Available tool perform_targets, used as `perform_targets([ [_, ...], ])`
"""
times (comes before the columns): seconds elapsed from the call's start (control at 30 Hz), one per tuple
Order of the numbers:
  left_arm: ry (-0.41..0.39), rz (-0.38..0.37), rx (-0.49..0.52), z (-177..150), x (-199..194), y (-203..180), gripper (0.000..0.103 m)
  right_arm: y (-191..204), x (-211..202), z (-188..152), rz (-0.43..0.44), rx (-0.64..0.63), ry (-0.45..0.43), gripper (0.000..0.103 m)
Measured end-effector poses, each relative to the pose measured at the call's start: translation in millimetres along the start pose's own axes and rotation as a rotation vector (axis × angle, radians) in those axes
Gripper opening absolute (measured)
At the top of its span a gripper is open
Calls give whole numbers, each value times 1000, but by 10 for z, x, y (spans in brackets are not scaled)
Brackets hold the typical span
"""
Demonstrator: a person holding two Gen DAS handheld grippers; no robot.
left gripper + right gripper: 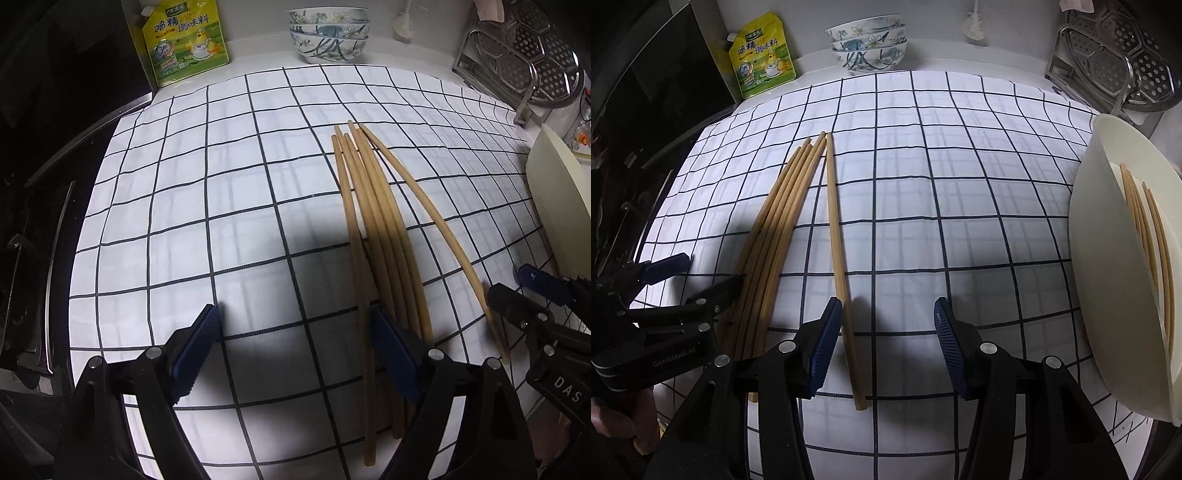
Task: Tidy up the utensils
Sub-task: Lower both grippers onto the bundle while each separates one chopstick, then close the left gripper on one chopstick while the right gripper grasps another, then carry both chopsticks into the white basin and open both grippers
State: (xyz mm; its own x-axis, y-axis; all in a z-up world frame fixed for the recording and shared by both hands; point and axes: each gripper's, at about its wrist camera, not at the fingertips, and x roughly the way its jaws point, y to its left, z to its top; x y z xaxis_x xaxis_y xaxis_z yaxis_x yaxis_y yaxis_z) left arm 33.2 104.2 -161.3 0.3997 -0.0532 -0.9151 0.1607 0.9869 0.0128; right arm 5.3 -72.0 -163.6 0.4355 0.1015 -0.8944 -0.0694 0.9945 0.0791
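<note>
Both grippers stand apart, holding nothing: right gripper (886, 332) straddles the lone chopstick (839, 258) for pickup; left gripper (295, 347) flanks the bundle (373, 229).

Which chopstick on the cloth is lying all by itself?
The single chopstick right of the bunch of chopsticks. It lies apart from them, between the open right gripper's fingers.

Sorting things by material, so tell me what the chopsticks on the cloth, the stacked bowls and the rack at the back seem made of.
Chopsticks: probably bamboo or wood, matte pale tan. Stacked bowls: likely glazed ceramic, glossy white with painted blue flowers. Rack: shiny silver perforated metal, probably stainless steel.
</note>
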Motion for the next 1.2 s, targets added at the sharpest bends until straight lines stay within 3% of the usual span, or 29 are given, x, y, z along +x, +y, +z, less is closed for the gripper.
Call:
perform_targets([
  [0.27,-4,7,-30,89,37,34,79,116,81,77,-9,-57,-7,50],
  [0.5,-24,-1,-17,142,7,-34,47,199,179,126,-29,-126,-9,49],
  [0.67,-23,-13,-9,153,-7,-46,23,269,166,96,-13,-157,-18,27],
  [0.73,-20,-21,-9,162,-7,-45,10,298,162,98,-10,-170,-18,7],
  [1.2,-52,-27,-9,180,-268,-27,8,182,-113,167,84,-58,-55,6],
])
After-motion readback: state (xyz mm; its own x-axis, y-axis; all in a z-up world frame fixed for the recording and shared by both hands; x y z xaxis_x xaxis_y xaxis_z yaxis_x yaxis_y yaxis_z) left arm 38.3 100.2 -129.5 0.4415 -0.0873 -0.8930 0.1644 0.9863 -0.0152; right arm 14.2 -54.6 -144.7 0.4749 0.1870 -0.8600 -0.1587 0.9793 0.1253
